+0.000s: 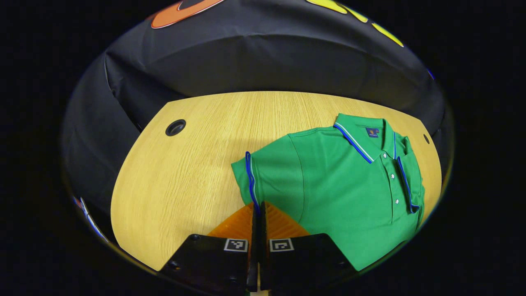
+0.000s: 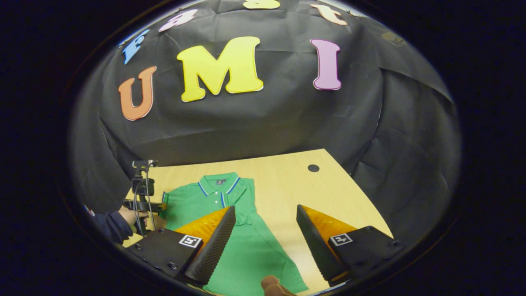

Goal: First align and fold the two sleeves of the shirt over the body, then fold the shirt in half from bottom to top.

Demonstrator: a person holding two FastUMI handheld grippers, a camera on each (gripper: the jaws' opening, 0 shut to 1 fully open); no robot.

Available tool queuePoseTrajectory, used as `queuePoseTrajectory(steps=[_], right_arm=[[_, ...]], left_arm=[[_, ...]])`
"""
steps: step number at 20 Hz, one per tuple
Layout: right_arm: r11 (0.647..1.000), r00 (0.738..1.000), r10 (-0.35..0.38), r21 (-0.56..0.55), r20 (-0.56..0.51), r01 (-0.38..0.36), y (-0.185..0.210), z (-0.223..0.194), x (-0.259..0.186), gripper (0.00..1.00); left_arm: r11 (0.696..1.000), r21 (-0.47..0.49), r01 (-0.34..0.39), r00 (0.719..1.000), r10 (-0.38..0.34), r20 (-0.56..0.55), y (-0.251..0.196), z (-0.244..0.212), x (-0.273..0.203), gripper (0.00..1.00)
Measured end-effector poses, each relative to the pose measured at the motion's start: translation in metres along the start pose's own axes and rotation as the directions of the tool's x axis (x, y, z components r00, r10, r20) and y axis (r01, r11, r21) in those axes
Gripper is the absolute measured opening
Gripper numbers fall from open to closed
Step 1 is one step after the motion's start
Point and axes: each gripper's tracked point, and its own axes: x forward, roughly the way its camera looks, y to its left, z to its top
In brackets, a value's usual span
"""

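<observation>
A green polo shirt [image 1: 345,193] with blue trim lies face up on the wooden table [image 1: 185,172]. One sleeve [image 1: 404,172] is folded over the chest beside the button placket. The other sleeve [image 1: 267,172] still lies spread out sideways. My left gripper [image 1: 258,207] is shut, with the blue-trimmed cuff [image 1: 249,176] of that spread sleeve running in between its fingertips. In the right gripper view, a hand holds the left gripper [image 2: 158,204] at the shirt's [image 2: 246,246] sleeve. My right gripper [image 2: 266,209] hangs open above the shirt's side edge, holding nothing.
The table has a round cable hole [image 1: 175,127] at the far left and another [image 2: 313,167] at the far right. Black cloth walls stand close behind and beside the table. A person's fingertip [image 2: 271,283] shows at the bottom of the right gripper view.
</observation>
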Motion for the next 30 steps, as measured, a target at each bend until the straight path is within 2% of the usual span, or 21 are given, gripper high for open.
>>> queuePoseTrajectory(steps=[2, 7, 13, 17, 18, 19, 27, 29, 30], right_arm=[[1.0, 1.0, 0.012, -0.013, -0.001, -0.012, 0.003, 0.0, 0.0, 0.97], [0.997, 0.999, 0.044, -0.057, -0.021, -0.046, 0.006, -0.007, 0.001, 0.96], [0.992, 0.993, 0.093, -0.084, -0.068, -0.099, 0.015, -0.026, -0.001, 0.96], [0.993, 0.994, 0.084, -0.078, -0.076, -0.09, 0.002, -0.027, 0.0, 0.97], [0.993, 0.994, 0.077, -0.081, -0.074, -0.083, -0.003, -0.027, 0.0, 0.97], [0.993, 0.995, 0.072, -0.086, -0.074, -0.078, -0.007, -0.027, 0.001, 0.97], [0.992, 0.993, 0.058, -0.111, -0.099, -0.069, -0.027, -0.036, 0.0, 0.97], [0.991, 0.993, 0.064, -0.114, -0.103, -0.076, -0.028, -0.038, 0.0, 0.97], [0.99, 0.992, 0.069, -0.113, -0.104, -0.081, -0.028, -0.039, -0.001, 0.97]], left_arm=[[1.0, 0.004, 0.016, 1.0, -0.016, 0.015, -0.004, 0.006, -0.004, 0.04], [1.0, 0.022, -0.007, 1.0, 0.006, 0.03, -0.011, 0.014, -0.018, 0.03], [0.997, 0.075, -0.005, 0.998, 0.0, 0.067, -0.051, 0.033, -0.033, 0.03], [0.994, 0.103, 0.028, 0.998, -0.034, 0.051, -0.083, 0.032, -0.028, 0.03], [0.994, 0.105, 0.037, 0.998, -0.042, 0.04, -0.093, 0.029, -0.025, 0.0], [0.993, 0.109, 0.052, 0.998, -0.055, 0.029, -0.102, 0.026, -0.022, 0.04], [0.992, 0.115, 0.05, 0.999, -0.049, -0.018, -0.133, 0.007, -0.002, 0.04], [0.993, 0.089, 0.083, 0.996, -0.082, -0.019, -0.14, 0.006, -0.001, 0.06], [0.993, 0.078, 0.091, 0.996, -0.091, -0.009, -0.14, 0.007, -0.002, 0.13]])
